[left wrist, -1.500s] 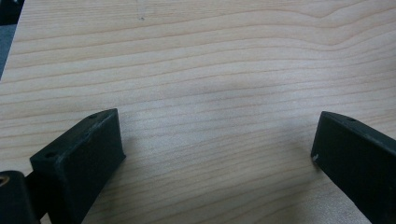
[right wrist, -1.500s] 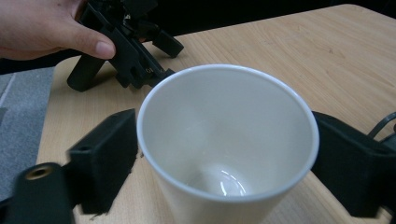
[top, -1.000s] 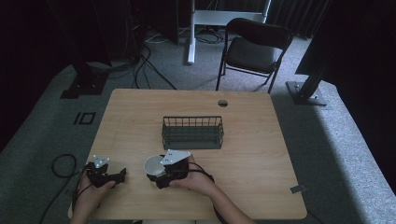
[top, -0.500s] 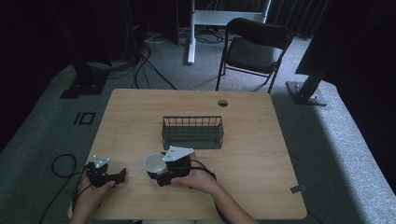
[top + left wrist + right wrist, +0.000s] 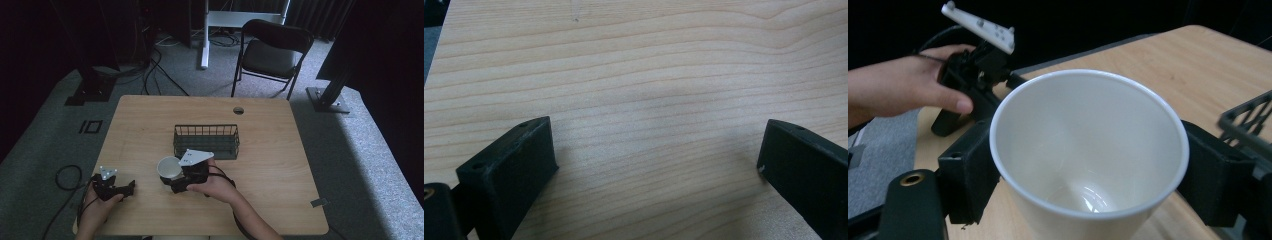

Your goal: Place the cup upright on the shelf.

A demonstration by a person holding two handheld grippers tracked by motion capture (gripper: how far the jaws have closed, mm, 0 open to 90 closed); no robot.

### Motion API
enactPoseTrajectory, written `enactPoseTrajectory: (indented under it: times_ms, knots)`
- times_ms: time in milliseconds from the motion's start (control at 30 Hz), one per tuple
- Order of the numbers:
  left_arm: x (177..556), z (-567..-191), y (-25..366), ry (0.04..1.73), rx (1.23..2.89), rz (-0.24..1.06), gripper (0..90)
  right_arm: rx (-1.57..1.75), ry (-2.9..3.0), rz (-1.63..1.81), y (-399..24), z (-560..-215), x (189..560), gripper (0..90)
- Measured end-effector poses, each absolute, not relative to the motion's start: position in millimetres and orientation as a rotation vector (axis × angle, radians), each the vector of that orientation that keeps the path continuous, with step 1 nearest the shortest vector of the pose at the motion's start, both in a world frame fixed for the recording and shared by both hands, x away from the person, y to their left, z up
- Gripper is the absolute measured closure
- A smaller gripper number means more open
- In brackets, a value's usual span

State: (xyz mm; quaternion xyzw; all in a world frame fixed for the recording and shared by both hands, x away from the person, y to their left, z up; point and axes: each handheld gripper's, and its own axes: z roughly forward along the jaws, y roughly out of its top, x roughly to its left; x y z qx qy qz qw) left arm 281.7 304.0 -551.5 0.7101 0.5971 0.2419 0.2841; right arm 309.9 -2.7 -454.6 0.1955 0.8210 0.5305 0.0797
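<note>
A white paper cup with nothing inside sits between the jaws of my right gripper, just in front of the wire basket's left end. In the right gripper view the cup has a black jaw pressed on each side of it, so my right gripper is shut on it. Whether the cup rests on the table or hangs above it I cannot tell. My left gripper lies near the table's front left corner. My left gripper is open over bare wood.
A dark wire basket stands at the middle of the wooden table; its corner is close on the cup's right. A folding chair and cables lie on the floor beyond the table.
My right gripper has carried the cup a little away from the person, toward the basket. The left gripper has stayed in place.
</note>
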Motion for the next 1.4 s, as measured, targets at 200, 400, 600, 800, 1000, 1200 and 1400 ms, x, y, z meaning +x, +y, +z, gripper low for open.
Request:
enactPoseTrajectory:
  times_ms: [200, 400, 600, 800, 1000, 1200, 1400]
  knots:
    - [281.7, -551.5, 304.0, 1.598, 1.9, 0.647, 2.4, 0.582, 2.4, 1.601, -9.6, -436.8, 316.1, 19.3]
    - [281.7, -551.5, 304.0, 1.598, 1.9, 0.647, 2.4, 0.608, 2.334, 1.612, -17.1, -419.2, 322.0, 19.3]
    - [281.7, -551.5, 304.0, 1.598, 1.9, 0.647, 2.4, 0.644, 2.258, 1.598, -26.1, -404.3, 329.5, 19.3]
    - [281.7, -551.5, 304.0, 1.598, 1.9, 0.647, 2.5, 0.732, 2.187, 1.59, -38.5, -397.6, 340.3, 19.3]
    - [281.7, -551.5, 304.0, 1.598, 1.9, 0.647, 2.5, 0.803, 2.113, 1.543, -51.1, -395.8, 352.7, 19.3]
    - [281.7, -551.6, 304.0, 1.598, 1.899, 0.647, 2.4, 0.877, 2.02, 1.495, -64.5, -397.1, 364.5, 19.4]
    - [281.6, -551.5, 304.0, 1.598, 1.9, 0.647, 2.5, 0.94, 1.977, 1.454, -77.9, -401.8, 376.1, 19.4]
